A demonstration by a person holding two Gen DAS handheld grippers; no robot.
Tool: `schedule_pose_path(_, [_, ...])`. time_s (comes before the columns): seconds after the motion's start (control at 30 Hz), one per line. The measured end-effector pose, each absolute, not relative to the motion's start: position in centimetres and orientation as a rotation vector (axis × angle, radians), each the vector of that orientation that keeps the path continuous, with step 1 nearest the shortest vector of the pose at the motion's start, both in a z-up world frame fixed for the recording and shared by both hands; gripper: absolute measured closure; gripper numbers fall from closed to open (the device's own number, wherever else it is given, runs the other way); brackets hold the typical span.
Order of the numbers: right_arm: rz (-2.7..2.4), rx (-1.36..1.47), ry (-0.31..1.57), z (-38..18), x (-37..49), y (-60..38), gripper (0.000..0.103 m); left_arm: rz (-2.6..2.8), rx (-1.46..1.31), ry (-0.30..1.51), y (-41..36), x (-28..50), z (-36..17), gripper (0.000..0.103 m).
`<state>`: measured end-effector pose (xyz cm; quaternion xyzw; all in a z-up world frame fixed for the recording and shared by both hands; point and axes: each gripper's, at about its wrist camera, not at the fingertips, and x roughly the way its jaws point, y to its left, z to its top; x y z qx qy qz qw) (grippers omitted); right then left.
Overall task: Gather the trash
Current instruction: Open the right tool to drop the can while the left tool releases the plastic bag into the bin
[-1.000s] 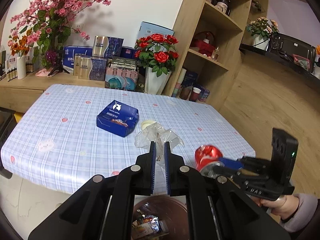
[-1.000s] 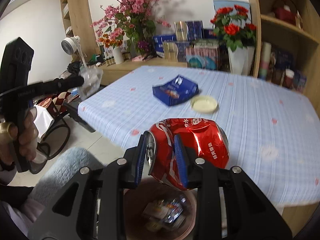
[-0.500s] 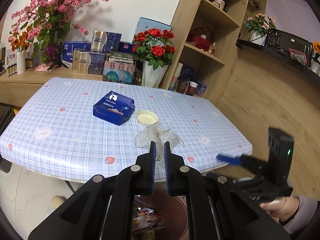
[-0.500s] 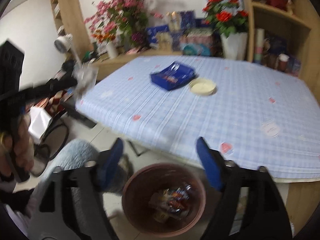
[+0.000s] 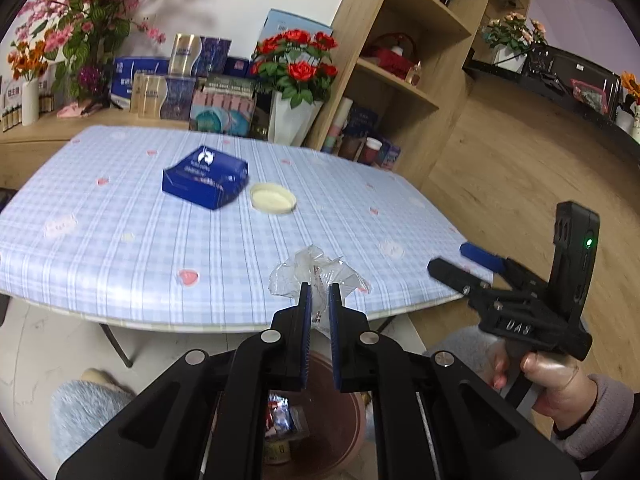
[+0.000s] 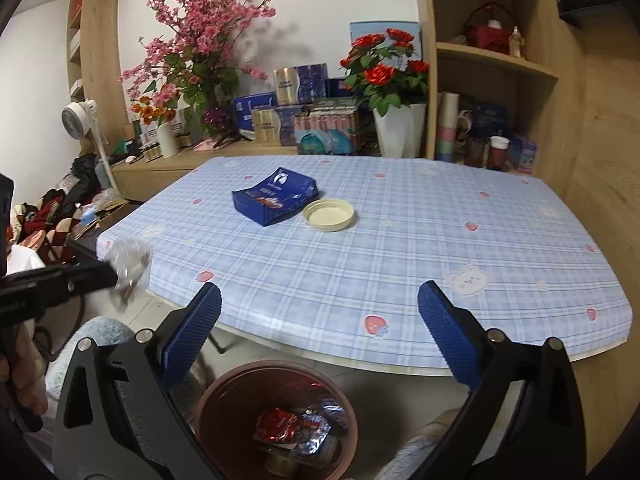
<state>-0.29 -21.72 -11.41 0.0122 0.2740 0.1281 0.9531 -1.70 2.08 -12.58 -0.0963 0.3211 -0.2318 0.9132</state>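
My left gripper (image 5: 318, 292) is shut on a crumpled clear plastic wrapper (image 5: 316, 270), held over the table's near edge above a brown trash bin (image 5: 352, 404). In the right wrist view that wrapper (image 6: 130, 270) hangs at the far left. My right gripper (image 6: 320, 296) hovers over the bin (image 6: 224, 388); its jaws are opening wide with nothing between them. A crushed red can (image 6: 278, 426) lies in the bin among other wrappers. A blue box (image 6: 276, 200) and a cream lid (image 6: 329, 215) rest on the table.
The table (image 6: 400, 264) has a blue checked cloth. Behind it stand a white vase of red roses (image 6: 398, 128), stacked boxes and a wooden shelf unit (image 6: 492, 64). A grey fluffy slipper (image 5: 86, 412) is on the floor left of the bin.
The right gripper's jaws spread apart and the red can fell from them into the bin. The left gripper sank with the wrapper, drawing back toward the table's near edge.
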Motion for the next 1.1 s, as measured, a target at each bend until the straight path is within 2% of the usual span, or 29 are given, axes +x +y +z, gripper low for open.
schedule_pose_path(0.43, [0.232, 0.014, 0.536, -12.7, -0.8, -22.2, 0.006, -0.503, -0.157, 0.706, 0.5, -1.5, -14.1, 0.091])
schedule_pose_path(0.5, [0.229, 0.017, 0.542, -13.0, -0.8, -22.3, 0.006, -0.5, -0.151, 0.714, 0.4, -1.3, -14.3, 0.085])
schedule_pose_path(0.57, [0.227, 0.024, 0.548, -13.1, -0.7, -22.5, 0.006, -0.491, -0.151, 0.716, 0.5, -1.2, -14.3, 0.067])
schedule_pose_path(0.67, [0.224, 0.028, 0.551, -13.3, -0.7, -22.6, 0.006, -0.467, -0.151, 0.721, 0.7, -1.0, -14.5, 0.046])
schedule_pose_path(0.83, [0.22, 0.033, 0.559, -13.7, -0.6, -22.8, 0.006, -0.412, -0.171, 0.712, 1.8, -0.7, -14.8, 0.032])
schedule_pose_path(1.1, [0.218, 0.043, 0.583, -14.7, -0.2, -23.0, 0.006, -0.362, -0.131, 0.684, 2.1, -0.3, -14.7, 0.018])
